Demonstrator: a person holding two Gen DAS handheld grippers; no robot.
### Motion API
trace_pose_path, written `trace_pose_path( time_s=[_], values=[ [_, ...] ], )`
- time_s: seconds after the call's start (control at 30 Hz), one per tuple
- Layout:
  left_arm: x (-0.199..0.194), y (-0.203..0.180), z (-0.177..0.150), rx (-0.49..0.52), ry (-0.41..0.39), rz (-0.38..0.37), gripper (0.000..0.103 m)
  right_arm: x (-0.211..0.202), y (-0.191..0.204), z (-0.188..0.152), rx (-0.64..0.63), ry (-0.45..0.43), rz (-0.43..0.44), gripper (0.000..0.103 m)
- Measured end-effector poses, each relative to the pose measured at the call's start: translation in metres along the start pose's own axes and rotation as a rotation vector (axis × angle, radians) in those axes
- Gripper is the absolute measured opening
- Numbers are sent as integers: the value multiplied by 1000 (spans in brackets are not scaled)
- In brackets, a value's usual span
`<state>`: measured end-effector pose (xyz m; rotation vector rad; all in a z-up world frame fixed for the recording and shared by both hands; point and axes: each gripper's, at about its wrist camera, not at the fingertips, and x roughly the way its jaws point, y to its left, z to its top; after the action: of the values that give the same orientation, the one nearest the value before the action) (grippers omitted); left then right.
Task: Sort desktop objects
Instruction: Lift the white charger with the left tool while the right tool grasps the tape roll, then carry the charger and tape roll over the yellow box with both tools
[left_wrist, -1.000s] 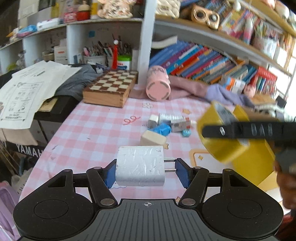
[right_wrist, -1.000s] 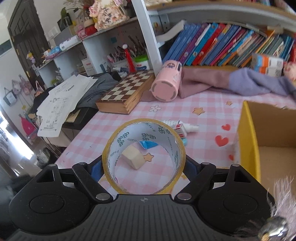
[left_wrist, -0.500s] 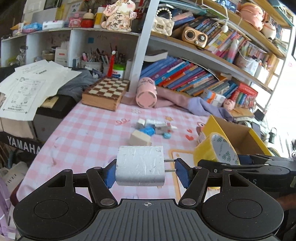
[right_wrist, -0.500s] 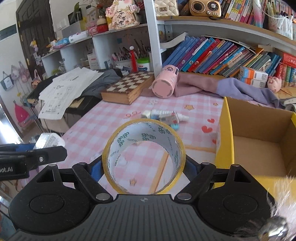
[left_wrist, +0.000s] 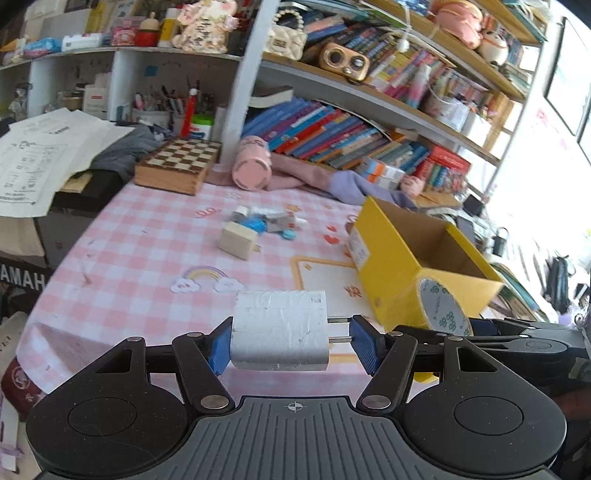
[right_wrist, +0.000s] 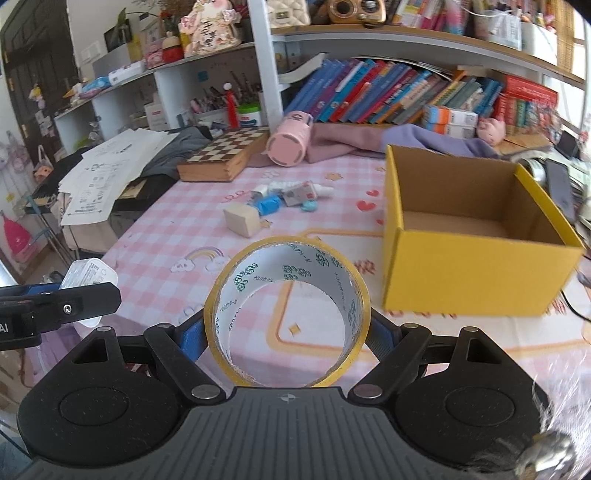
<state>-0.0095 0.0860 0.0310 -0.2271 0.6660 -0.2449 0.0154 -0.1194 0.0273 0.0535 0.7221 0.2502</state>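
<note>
Holding one item per hand, mid-transport toward the open yellow cardboard box (right_wrist: 476, 236), right half of the right wrist view, seemingly empty inside. Left gripper (left_wrist: 291, 341) clenched on a white rectangular plug-in charger (left_wrist: 280, 339), prongs against the right pad, centre-bottom of the left wrist view, held above the pink checked tablecloth (left_wrist: 147, 251). Right gripper (right_wrist: 286, 332) grasping a roll of clear packing tape with a yellow edge (right_wrist: 286, 314), lower centre, ring facing the camera, held up near the box's front wall but not over the opening. Still on the cloth, upper centre: cream block-shaped eraser (right_wrist: 242, 219) and, just behind it, a small pile of tubes and blue bits (right_wrist: 291, 195). Step looks like carry-to-box. Next move likely: bring the tape over the box rim, release, then the charger; the front wall must be cleared first.
</note>
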Motion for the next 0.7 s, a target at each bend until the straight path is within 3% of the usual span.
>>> trace_pose_path(
  time_s=[0.33, 0.7],
  values=[
    [7, -31, -13, 42, 48, -107, 65, -32, -22, -30, 52, 17, -91, 83],
    [28, -84, -22, 159, 113, -267, 65, -70, -62, -61, 154, 19, -227, 83]
  ],
)
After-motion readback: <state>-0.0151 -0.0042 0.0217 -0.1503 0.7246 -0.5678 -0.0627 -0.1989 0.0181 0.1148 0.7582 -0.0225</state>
